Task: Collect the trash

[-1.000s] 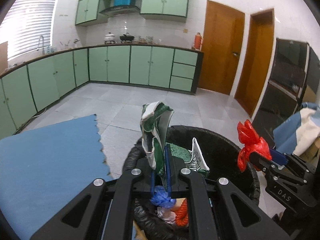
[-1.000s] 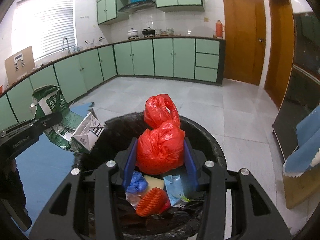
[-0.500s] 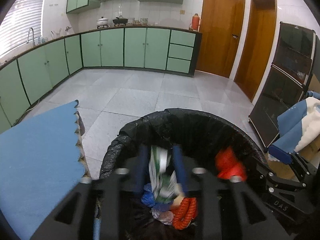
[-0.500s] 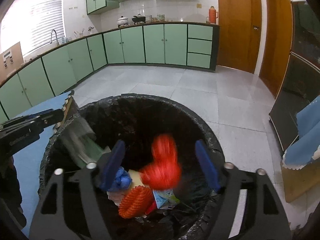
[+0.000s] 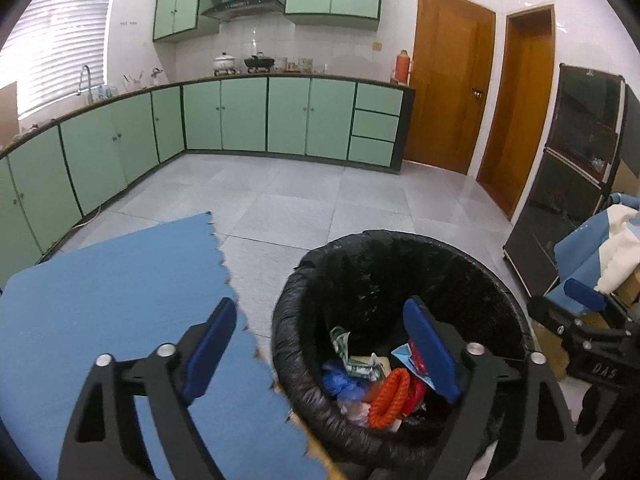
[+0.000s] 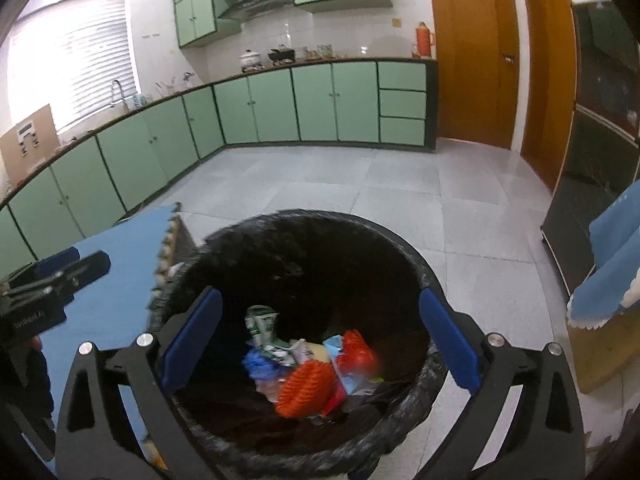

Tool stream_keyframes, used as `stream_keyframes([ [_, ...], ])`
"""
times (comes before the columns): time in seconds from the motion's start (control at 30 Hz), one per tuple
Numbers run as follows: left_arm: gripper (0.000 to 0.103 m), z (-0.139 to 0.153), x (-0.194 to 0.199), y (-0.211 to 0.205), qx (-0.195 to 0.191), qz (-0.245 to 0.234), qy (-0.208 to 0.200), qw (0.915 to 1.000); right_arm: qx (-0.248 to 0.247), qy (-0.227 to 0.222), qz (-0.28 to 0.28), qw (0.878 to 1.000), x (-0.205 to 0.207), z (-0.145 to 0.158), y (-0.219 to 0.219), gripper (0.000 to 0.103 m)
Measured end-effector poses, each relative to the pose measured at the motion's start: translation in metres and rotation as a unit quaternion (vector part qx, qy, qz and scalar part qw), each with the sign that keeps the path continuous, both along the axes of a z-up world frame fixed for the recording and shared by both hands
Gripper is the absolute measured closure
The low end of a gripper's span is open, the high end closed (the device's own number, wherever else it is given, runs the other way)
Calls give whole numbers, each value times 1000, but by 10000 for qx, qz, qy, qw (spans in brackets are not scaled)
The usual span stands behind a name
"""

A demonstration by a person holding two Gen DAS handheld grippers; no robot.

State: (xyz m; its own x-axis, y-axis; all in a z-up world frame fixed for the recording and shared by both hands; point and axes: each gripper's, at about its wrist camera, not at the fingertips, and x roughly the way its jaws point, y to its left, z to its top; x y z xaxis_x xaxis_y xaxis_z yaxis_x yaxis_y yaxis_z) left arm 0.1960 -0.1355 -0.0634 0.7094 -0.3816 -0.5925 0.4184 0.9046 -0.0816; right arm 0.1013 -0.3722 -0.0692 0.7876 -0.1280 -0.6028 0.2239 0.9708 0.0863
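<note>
Left wrist view: your left hand-held gripper is spread wide and holds nothing, one blue pad over the blue mat and the other over the mouth of the bin. Just past it, inside the black liner, the trash lies in a heap at the bottom: a crumpled green-and-white carton, a blue bag, an orange coil and some red plastic partly hidden behind your right-hand pad.

In the right wrist view, your right hand-held gripper is equally wide and empty, hanging straight above the bin. Below it you can see the same carton, the orange coil and the red bag, a little blurred, resting among the other scraps. The left gripper's black body shows at the left edge over the mat.

Judging from this, the drop step looks finished: both pieces are in the bin and nothing is left between either pair of fingers. Your next move calls for lifting both grippers clear of the rim without snagging the loose liner, then turning back toward the bench to look for more trash. None shows on the visible stretch of mat or on the tiled floor, so you will have to search beyond what these views cover.
</note>
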Motion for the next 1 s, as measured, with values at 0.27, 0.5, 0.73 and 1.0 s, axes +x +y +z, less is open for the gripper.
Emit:
stream_keyframes([
  [0.27,11,32,-48,49,-107,424,-188,9989,-70,-218,248,9994,-35,41,41,5],
  [0.5,8,51,-88,72,31,661,-431,9969,-174,-304,412,9985,-61,67,63,5],
  [0.73,8,62,-112,85,7,775,-469,9959,-321,-377,600,9970,-81,85,87,5],
  [1.0,8,67,-124,96,-107,864,-523,9948,-355,-419,743,9957,-90,92,104,5],
])
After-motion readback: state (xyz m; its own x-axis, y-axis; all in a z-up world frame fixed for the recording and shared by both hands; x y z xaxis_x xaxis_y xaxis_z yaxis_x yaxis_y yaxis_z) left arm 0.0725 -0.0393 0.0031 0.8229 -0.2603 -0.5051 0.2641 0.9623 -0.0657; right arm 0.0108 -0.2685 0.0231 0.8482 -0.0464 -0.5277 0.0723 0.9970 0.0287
